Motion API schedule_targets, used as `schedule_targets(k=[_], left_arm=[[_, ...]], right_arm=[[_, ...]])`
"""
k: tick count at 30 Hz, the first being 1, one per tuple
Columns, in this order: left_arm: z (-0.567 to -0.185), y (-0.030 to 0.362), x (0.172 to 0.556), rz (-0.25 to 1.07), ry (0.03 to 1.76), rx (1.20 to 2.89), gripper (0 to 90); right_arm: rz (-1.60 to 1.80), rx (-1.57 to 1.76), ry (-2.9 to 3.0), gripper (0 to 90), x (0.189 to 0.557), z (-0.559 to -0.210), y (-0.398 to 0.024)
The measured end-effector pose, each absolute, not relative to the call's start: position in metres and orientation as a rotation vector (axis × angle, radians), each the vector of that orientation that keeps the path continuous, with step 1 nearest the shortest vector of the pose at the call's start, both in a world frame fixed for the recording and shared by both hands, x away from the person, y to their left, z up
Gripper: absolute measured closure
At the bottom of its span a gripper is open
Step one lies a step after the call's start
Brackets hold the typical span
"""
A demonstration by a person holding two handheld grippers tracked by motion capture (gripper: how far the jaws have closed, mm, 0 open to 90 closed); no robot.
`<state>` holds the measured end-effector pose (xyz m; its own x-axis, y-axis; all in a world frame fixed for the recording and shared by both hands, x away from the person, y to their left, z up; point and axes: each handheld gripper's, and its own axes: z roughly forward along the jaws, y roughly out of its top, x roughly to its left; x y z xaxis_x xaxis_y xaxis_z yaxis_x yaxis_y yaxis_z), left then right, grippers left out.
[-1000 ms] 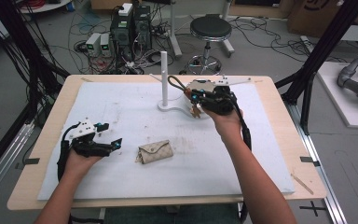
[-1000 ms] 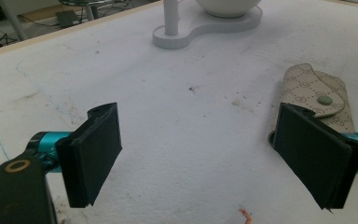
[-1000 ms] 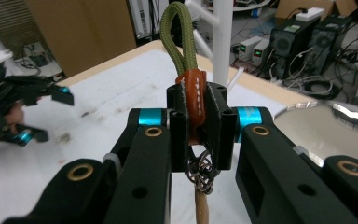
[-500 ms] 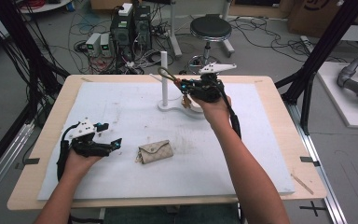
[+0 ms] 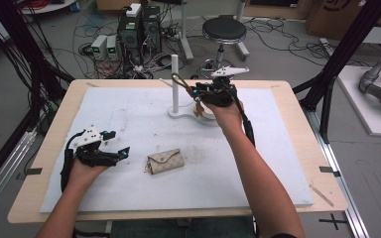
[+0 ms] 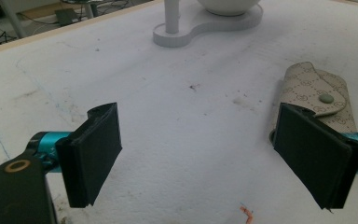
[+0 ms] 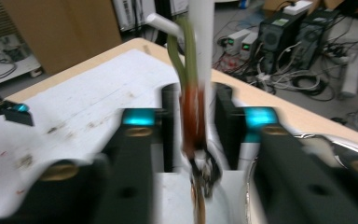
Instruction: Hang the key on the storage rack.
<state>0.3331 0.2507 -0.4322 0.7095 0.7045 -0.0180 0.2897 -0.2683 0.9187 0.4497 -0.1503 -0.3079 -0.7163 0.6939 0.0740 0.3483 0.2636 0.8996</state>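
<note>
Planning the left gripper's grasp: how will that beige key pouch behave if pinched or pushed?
The key pouch looks like soft, snap-closed leather, so it probably flexes rather than staying stiff. It lies flat on the white mat, so unlikely to roll or tip; a push should slide it. Metal at its left end suggests keys that may dangle when lifted.

Keyring strap (image 7: 186,60) hung on stand's peg (image 7: 165,24).

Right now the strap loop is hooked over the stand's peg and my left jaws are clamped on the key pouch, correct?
Not quite. The left gripper is open: in the left gripper view its jaws stand wide apart, and the key pouch lies untouched beyond one of them. The strap loop does hang on the peg.
</note>
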Motion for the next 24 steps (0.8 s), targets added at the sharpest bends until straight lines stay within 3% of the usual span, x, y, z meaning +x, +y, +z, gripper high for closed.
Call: schedule_targets(k=[8,24], left_arm=[[-0.432,0.250,0.333,0.488,0.770,1.854,15.1],[-0.431,0.250,0.332,0.489,0.782,1.857,15.1]], right_arm=[[1.351,0.956,2.190,37.0,0.431,-0.305,-0.164],[1.390,0.939,2.139,33.9,0.366,-0.339,-0.218]])
